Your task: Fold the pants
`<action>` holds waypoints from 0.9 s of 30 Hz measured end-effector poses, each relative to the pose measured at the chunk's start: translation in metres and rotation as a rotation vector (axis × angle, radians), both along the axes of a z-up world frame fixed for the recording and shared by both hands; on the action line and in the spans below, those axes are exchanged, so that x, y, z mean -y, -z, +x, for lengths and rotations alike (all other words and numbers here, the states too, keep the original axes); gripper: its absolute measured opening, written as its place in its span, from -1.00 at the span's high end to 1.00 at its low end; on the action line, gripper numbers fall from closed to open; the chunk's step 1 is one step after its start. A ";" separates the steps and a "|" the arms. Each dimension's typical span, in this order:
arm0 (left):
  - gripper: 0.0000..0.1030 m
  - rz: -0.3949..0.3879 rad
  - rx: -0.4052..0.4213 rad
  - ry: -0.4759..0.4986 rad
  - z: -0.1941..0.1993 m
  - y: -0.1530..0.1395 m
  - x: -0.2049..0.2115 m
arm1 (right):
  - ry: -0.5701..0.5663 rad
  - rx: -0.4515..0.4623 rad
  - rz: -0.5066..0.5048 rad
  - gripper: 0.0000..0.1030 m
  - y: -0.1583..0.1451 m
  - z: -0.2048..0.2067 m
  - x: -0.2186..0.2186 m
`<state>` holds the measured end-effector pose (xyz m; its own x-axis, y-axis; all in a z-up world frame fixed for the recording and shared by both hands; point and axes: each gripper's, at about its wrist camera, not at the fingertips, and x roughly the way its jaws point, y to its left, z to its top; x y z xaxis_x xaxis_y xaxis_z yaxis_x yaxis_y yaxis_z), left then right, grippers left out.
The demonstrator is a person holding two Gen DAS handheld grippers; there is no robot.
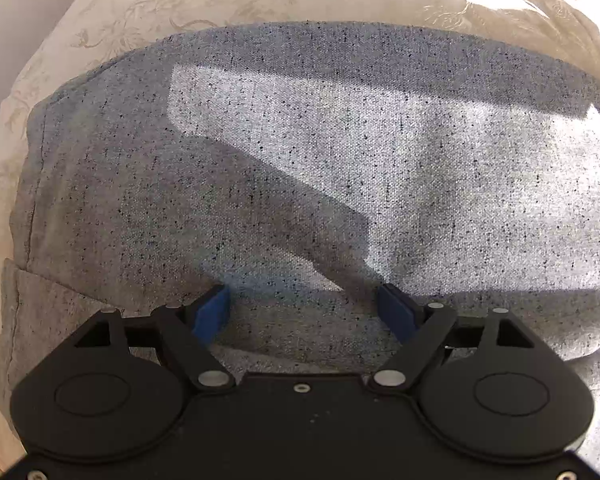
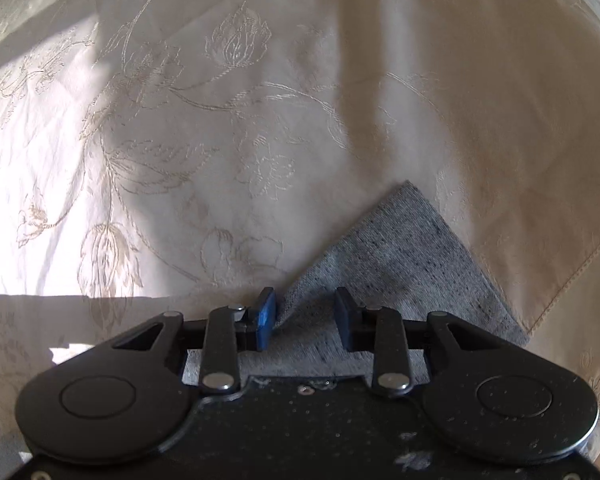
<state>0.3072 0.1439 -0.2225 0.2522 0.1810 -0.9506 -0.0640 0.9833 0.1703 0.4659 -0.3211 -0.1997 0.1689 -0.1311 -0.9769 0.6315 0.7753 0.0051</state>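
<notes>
The grey speckled pants (image 1: pixel 300 152) lie spread flat on a cream embroidered cloth (image 1: pixel 140 12) and fill the left wrist view. My left gripper (image 1: pixel 304 300) is open just above the fabric, with its blue pads (image 1: pixel 212 312) wide apart and nothing between them. In the right wrist view, a pointed corner of the pants (image 2: pixel 400 256) lies on the cream cloth (image 2: pixel 180 140). My right gripper (image 2: pixel 306 312) is open over that corner, with the fabric lying between and under its blue pads (image 2: pixel 266 316).
A layered edge of the pants (image 1: pixel 20 300) shows at the lower left of the left wrist view. A stitched hem of the cream cloth (image 2: pixel 572 280) runs diagonally at the right. Sunlight and hard shadows cross both views.
</notes>
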 end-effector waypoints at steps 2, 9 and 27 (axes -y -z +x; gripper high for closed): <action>-0.63 -0.007 -0.001 -0.001 0.000 0.001 -0.002 | -0.022 0.036 0.028 0.97 -0.004 -0.020 -0.001; -0.53 -0.023 -0.009 0.007 0.001 -0.005 -0.010 | -0.051 0.121 0.046 0.98 -0.016 -0.086 -0.015; -0.30 -0.080 0.135 -0.052 0.104 -0.078 -0.063 | 0.018 0.201 0.091 0.98 -0.026 -0.178 -0.024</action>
